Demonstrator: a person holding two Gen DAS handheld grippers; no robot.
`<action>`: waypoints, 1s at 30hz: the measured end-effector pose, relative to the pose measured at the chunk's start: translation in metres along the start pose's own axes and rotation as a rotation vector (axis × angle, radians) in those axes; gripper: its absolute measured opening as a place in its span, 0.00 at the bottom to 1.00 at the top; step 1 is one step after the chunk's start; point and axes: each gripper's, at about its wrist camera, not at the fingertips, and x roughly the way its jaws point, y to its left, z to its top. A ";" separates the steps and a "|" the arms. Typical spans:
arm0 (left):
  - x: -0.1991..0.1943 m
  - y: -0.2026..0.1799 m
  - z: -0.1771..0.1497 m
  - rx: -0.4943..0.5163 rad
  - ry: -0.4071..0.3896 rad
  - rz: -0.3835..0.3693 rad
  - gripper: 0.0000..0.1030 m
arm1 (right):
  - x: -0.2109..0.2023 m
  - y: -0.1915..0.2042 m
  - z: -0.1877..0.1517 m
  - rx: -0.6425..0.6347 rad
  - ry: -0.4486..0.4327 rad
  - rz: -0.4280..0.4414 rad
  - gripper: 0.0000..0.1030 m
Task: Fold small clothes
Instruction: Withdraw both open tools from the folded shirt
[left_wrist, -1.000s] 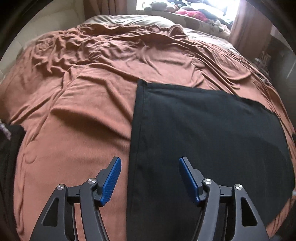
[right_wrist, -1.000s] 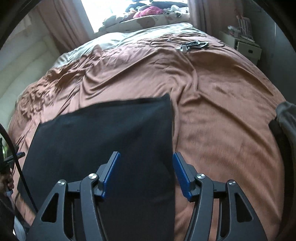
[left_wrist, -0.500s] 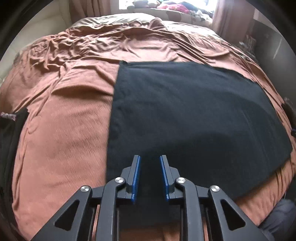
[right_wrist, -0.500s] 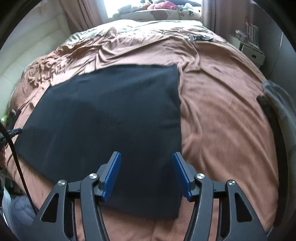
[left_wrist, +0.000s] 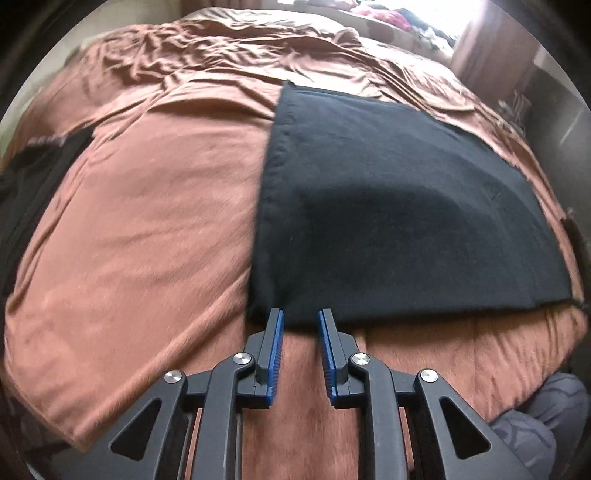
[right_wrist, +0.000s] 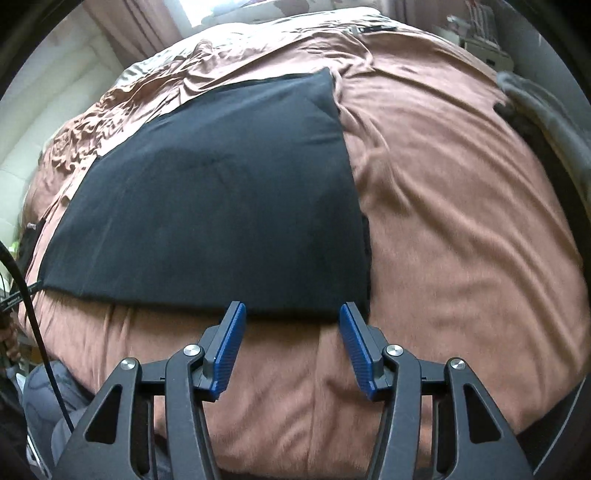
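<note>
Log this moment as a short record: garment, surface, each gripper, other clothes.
garment: black cloth, spread flat, one corner near each gripper
surface: brown bedspread, wrinkled toward the far end
left gripper: narrow gap, nothing pinched, at the cloth's near edge
right gripper: open, empty, at the near edge
other clothes: grey garment at the bed's right edge

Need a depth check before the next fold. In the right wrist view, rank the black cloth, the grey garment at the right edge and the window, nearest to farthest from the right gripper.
1. Black cloth, just ahead of the right gripper.
2. Grey garment, far right.
3. Window, top, beyond the bed.
</note>
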 end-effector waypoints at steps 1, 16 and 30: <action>-0.003 0.002 -0.003 -0.015 -0.005 -0.008 0.22 | -0.002 -0.001 -0.003 0.009 -0.002 0.001 0.50; -0.010 0.028 -0.012 -0.367 -0.081 -0.195 0.23 | 0.003 -0.060 -0.023 0.400 -0.089 0.337 0.50; -0.003 0.032 -0.023 -0.650 -0.053 -0.259 0.44 | 0.022 -0.080 -0.041 0.579 -0.150 0.434 0.50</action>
